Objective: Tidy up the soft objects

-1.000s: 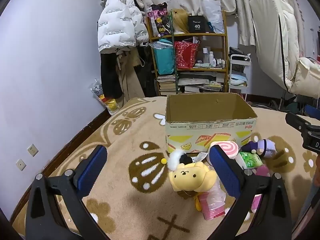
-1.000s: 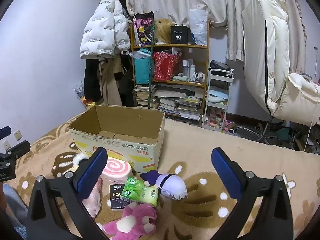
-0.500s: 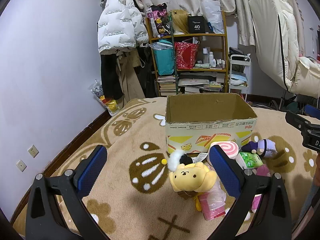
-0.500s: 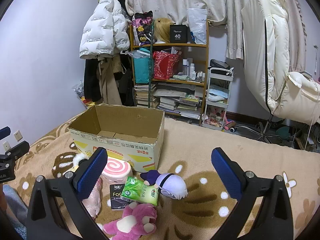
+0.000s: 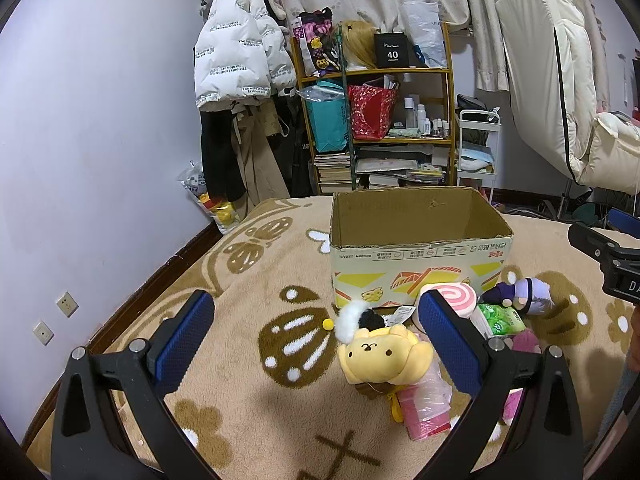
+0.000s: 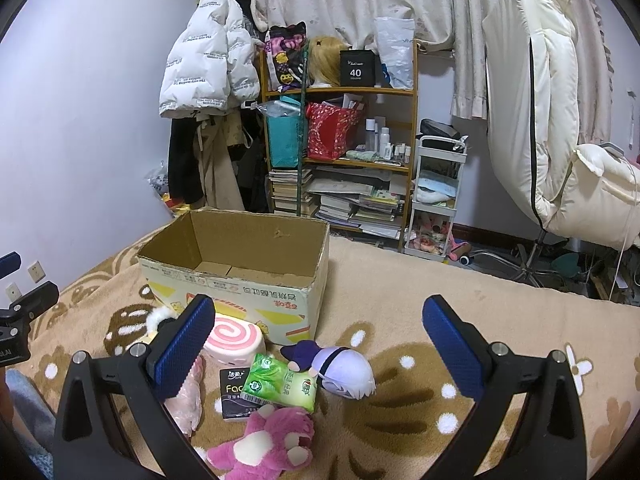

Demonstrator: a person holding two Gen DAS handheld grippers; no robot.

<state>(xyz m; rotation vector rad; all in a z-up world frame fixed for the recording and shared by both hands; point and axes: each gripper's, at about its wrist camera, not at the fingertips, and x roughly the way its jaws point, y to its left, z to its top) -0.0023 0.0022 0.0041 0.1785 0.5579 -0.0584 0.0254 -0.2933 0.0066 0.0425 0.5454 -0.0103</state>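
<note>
An open, empty cardboard box (image 5: 420, 248) (image 6: 236, 280) stands on the beige rug. In front of it lie a yellow dog plush (image 5: 382, 356), a pink swirl cushion (image 6: 236, 340), a purple-haired doll (image 6: 340, 366), a green tissue pack (image 6: 280, 382), a black tissue pack (image 6: 232, 396), a pink bear plush (image 6: 264, 444) and a pink wrapped pack (image 5: 424, 408). My left gripper (image 5: 316, 334) is open, above the rug, left of the yellow plush. My right gripper (image 6: 316, 338) is open, above the doll and tissue packs.
A cluttered wooden shelf (image 5: 376, 128) with books, hanging coats (image 5: 236, 60) and a white cart (image 6: 438, 196) stand behind the box. A cream chair (image 6: 560, 140) is at the right. The wall with sockets (image 5: 66, 304) runs along the rug's left edge.
</note>
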